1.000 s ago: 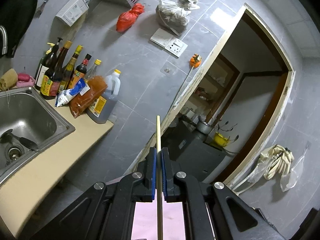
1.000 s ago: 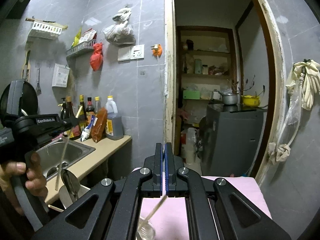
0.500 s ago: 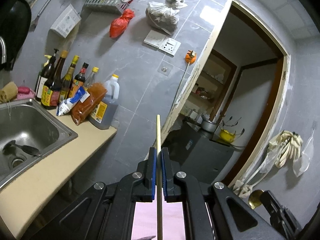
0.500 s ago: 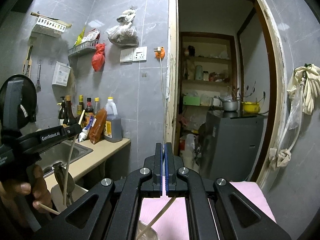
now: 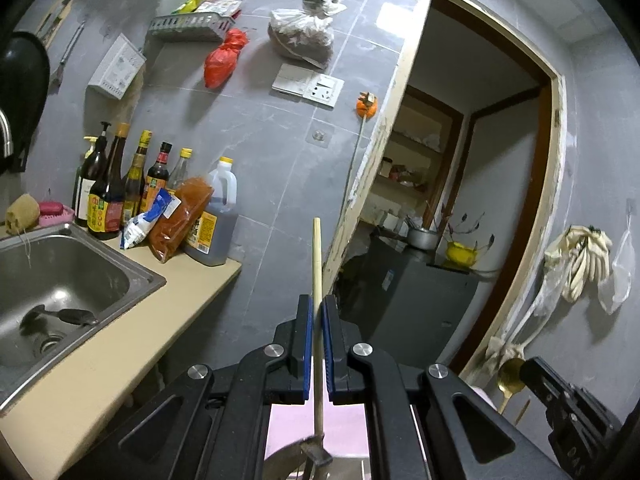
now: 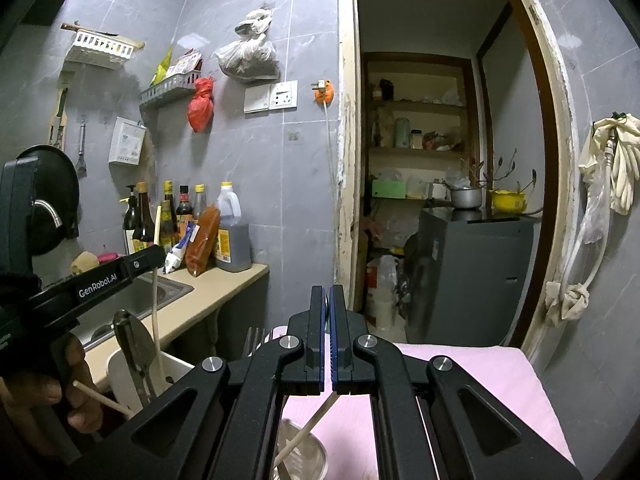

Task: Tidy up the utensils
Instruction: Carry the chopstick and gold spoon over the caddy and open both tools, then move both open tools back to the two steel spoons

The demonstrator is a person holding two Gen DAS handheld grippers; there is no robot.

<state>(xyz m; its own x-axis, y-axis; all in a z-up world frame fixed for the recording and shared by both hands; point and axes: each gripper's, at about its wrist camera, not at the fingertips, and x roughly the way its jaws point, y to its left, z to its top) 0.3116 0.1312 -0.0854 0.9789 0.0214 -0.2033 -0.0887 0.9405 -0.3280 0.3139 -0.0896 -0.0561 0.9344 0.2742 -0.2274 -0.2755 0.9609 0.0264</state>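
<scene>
In the left wrist view the left gripper is clenched on a wooden-handled skimmer, its shaft upright between the pads: light, stiff, best gripped mid-shaft. In the right wrist view the right gripper is clenched on a thin metal spoon handle; the white utensil holder sits lower left of it.

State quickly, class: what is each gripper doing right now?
Left gripper: closed on a wooden stick, its lower end over the white utensil holder.
Right gripper: closed on a thin utensil handle.
</scene>
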